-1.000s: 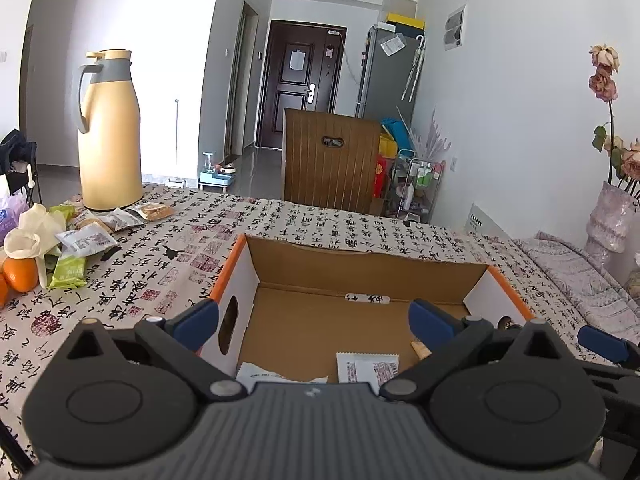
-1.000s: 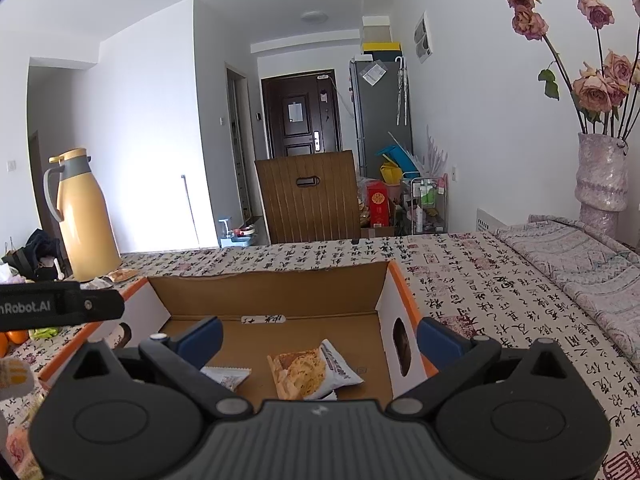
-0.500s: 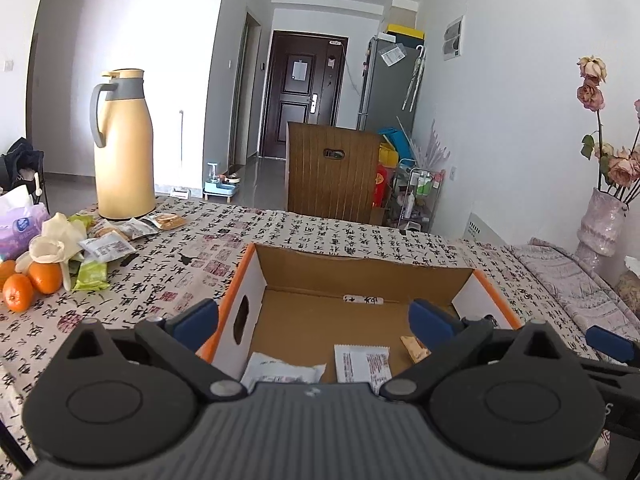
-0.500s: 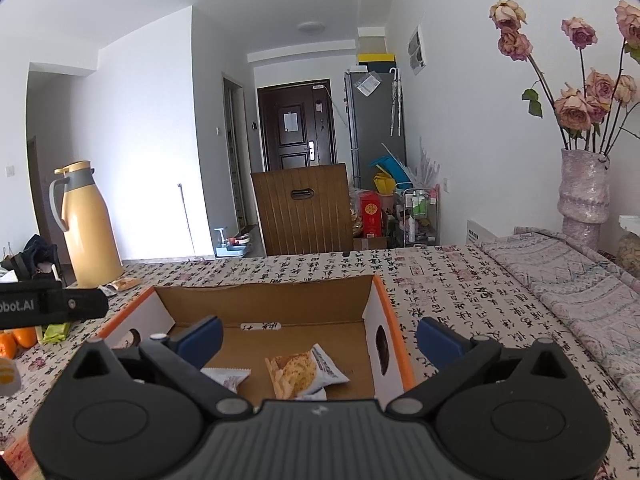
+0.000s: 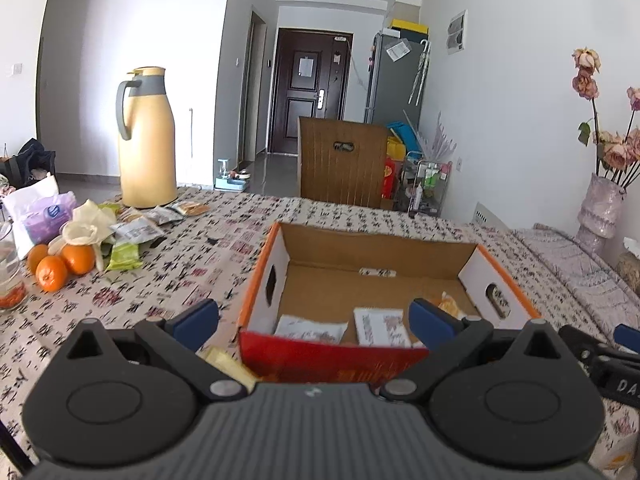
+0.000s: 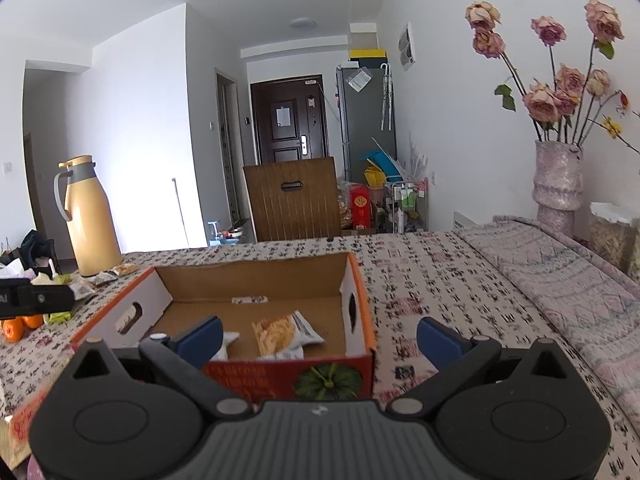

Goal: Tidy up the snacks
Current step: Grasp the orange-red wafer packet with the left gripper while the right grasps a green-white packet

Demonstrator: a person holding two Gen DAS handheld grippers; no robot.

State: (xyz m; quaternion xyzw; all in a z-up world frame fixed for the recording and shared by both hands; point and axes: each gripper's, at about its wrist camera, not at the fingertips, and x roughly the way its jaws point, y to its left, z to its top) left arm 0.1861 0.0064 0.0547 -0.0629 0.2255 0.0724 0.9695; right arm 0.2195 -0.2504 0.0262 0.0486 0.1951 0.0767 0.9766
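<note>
A cardboard box with orange edges and a red front wall sits in the middle of the table, which wears a cloth printed with black and red Chinese writing too small to read. The left gripper hangs just in front of the box's near wall, its blue fingers spread wide with nothing between them. The right gripper hangs near the box's right front corner, also spread wide and holding nothing. Inside the box, on its floor near the front wall, lie two white snack packets with red print that is too blurry to read, and a cracker packet by the right wall. A small white label is stuck low on the box's back wall; its marks cannot be read. The red front wall shows a green pumpkin picture. Near the table's far left corner stands a yellow thermos jug, with more snack packets in front of it. Three oranges and a green packet lie by the left edge. A vase of dried roses stands at the far right edge.
</note>
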